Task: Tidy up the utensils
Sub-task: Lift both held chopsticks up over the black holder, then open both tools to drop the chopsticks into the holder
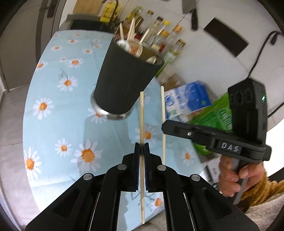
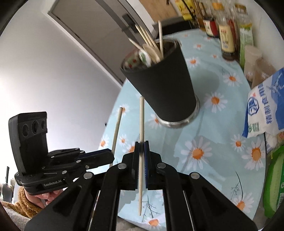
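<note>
A black utensil cup (image 1: 122, 80) with a steel base stands on the daisy tablecloth (image 1: 58, 99); it holds several wooden chopsticks and spoons. It also shows in the right wrist view (image 2: 165, 85). My left gripper (image 1: 141, 151) is shut on a wooden chopstick (image 1: 141, 113) held upright, just in front of the cup. My right gripper (image 2: 141, 147) is shut on a second chopstick (image 2: 141, 117), also upright near the cup. The right gripper appears in the left wrist view (image 1: 164, 127) with its chopstick (image 1: 162, 106); the left gripper appears in the right wrist view (image 2: 111, 156) with its chopstick (image 2: 117, 128).
Sauce bottles (image 2: 227, 35) line the table's far edge by the wall. A blue-and-white bag (image 2: 264, 106) and a green package (image 2: 276, 181) lie at the table's right side. A knife (image 1: 193, 16) hangs on the wall. A door (image 2: 99, 39) is behind the table.
</note>
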{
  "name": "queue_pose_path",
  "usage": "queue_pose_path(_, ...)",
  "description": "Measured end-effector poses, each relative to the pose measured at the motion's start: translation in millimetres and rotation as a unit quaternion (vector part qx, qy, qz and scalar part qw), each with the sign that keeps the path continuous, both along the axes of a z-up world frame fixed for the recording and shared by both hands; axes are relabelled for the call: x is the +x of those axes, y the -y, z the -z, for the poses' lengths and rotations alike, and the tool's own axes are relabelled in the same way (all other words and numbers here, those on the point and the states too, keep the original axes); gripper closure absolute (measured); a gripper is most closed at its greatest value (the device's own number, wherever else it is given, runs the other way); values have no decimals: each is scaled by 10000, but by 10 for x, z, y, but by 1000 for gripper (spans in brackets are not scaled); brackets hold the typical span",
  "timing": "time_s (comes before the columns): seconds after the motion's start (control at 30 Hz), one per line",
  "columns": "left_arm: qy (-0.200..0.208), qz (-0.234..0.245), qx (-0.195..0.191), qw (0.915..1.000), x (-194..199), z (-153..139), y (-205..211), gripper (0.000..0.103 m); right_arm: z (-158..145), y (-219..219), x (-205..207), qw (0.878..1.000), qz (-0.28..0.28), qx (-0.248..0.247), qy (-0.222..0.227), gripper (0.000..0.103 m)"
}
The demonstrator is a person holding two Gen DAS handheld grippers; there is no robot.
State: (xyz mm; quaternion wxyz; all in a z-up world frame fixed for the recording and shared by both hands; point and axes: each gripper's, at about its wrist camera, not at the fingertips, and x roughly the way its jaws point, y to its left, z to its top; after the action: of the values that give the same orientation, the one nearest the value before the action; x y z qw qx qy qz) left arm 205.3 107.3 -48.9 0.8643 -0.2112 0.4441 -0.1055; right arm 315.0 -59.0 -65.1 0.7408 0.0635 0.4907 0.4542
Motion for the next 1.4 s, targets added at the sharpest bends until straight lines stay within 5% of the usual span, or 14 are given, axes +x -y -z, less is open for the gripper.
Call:
queue_pose_path(0.43,1446,-192,138,9892,89,-508,-101,100,-485,90,178,9898,423,982,943,97)
queue_pose_path(0.57,1954,-333,321,9796,133,-674,-162,100,-691,59,218,9810,574,1229,1390,97)
queue_pose_path(0.77,2436,-483,-12,9687,291,-880,-325,100,-1002,7,308,9679,696,1579,1825,97)
queue_pose_path(1.03,3116,-803,275,9464,423,-1218,-375,100,-1269,47,531,9482,874,2143,2177,97)
queue_pose_path(1.27,3695,-857,640,9231,560,-1339,-367,99,-1360,29,723,9412,996,2188,2373,97)
queue_pose_path(1.4,3710,-897,711,9216,714,-1243,-395,99,-1321,-7,772,9400,1083,2024,2524,97)
